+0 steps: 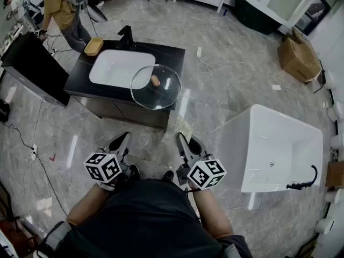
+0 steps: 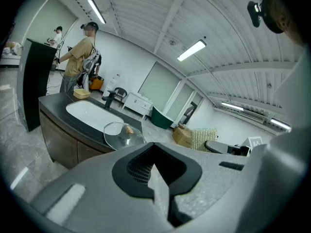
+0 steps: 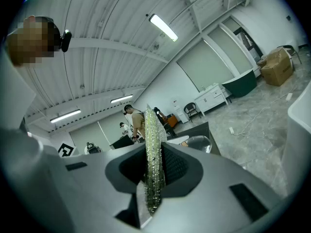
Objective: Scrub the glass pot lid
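The glass pot lid (image 1: 156, 86) with a wooden knob lies on the black vanity counter (image 1: 174, 52), overlapping the right rim of the white basin (image 1: 115, 67). It also shows in the left gripper view as the lid (image 2: 119, 135) and small in the right gripper view as the lid (image 3: 198, 142). Both grippers are held low by the person's waist, well short of the vanity. My left gripper (image 1: 123, 138) has its jaws together with nothing visible between them. My right gripper (image 1: 181, 138) is shut on a glittery silver scouring cloth (image 3: 153, 159) standing upright, seen as the cloth (image 1: 183, 127).
A black faucet (image 1: 125, 36) and a tan dish (image 1: 93, 46) stand at the basin's back. A person (image 1: 63, 9) works behind the vanity. A white bathtub (image 1: 279, 144) stands to the right, a cardboard box (image 1: 298, 55) beyond it, a black panel (image 1: 35, 69) to the left.
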